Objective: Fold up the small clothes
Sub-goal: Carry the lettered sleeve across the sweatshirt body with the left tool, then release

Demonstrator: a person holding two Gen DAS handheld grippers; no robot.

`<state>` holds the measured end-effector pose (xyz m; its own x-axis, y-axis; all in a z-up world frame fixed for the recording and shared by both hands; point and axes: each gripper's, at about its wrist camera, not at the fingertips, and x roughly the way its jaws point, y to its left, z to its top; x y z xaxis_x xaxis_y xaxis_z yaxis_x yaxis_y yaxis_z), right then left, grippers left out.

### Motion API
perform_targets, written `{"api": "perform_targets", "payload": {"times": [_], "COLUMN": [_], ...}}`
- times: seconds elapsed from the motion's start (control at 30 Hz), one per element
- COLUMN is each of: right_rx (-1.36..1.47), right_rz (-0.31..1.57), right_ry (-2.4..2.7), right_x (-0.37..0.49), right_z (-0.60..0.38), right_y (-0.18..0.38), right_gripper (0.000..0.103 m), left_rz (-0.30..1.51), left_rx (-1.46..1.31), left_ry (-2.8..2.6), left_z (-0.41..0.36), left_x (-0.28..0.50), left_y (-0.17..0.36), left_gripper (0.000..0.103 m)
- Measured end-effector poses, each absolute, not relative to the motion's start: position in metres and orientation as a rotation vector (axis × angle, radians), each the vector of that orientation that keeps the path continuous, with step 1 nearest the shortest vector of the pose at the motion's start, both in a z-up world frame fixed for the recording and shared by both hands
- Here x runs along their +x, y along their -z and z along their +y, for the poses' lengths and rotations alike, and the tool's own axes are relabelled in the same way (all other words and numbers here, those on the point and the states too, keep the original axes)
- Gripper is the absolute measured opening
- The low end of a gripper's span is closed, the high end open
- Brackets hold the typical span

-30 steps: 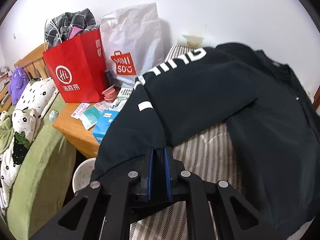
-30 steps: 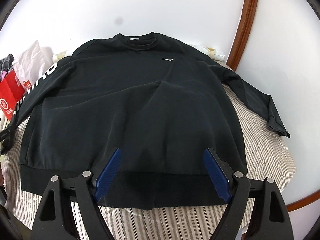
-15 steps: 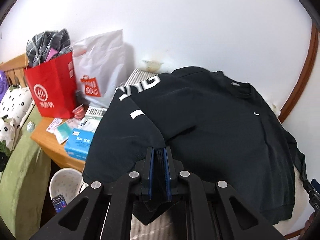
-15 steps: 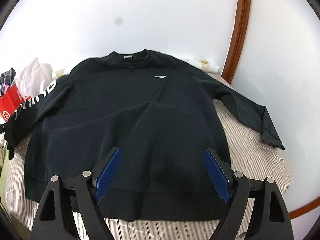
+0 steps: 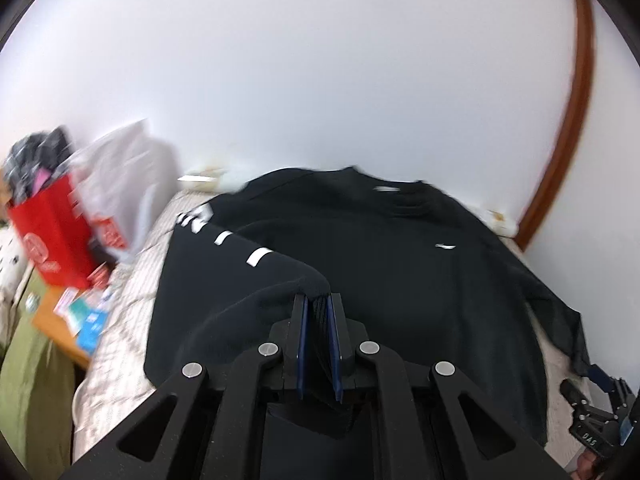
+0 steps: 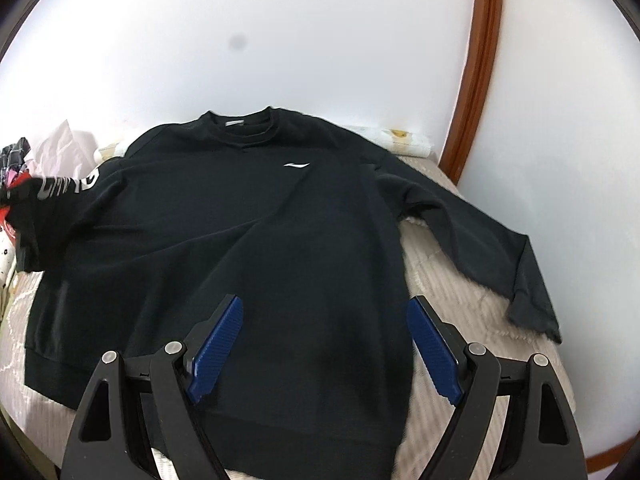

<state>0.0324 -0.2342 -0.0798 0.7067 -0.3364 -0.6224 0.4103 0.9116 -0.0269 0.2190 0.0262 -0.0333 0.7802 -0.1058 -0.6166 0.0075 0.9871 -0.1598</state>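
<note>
left wrist view: left gripper (image 5: 319,304) is pinching the lettered sleeve cuff (image 5: 316,285) at frame center, above the black sweatshirt (image 6: 256,216) lying flat on the bed (image 6: 448,264). right gripper (image 6: 324,344) is hanging spread wide over its hem, lower center.

The left gripper (image 5: 319,312) points downward, its blue pads clamped tight on dark cloth. The right gripper (image 6: 324,340) also tilts down, jaws spread wide, gripping nothing.

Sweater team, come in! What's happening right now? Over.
Left tool shut on sleeve cuff, sleeve lifted over sweater. Right tool open, empty, above hem. Other sleeve flat on bed. Nothing in the way.
</note>
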Motion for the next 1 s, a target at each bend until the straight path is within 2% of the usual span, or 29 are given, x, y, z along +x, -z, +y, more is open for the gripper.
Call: {"api": "perform_targets", "payload": {"times": [0.33,0.8,0.9,0.97,1.0], "right_rx": [0.159,0.153,0.138,0.126,0.120], "right_rz": [0.651,0.686,0.689,0.689,0.689], "right_ry": [0.442,0.495,0.485,0.472,0.458], "right_x": [0.025,0.034,0.042,0.048,0.053], "right_z": [-0.286,-0.310,-0.304,-0.297,-0.291], "right_y": [0.089,0.098,0.096,0.094,0.092], "right_gripper": [0.083,0.083,0.083,0.083,0.083], "left_rz": [0.718,0.855,0.846,0.806,0.787], "left_rx": [-0.098,-0.120,-0.150,-0.142,-0.126], "left_ry": [0.188,0.270,0.359,0.369,0.355], "left_z": [-0.070,-0.116,-0.109,-0.103,-0.098], "left_x": [0.268,0.302,0.293,0.285,0.281], "left_y": [0.037,0.081,0.073,0.064,0.060], "left_gripper": [0.010,0.010,0.031,0.049,0.051]}}
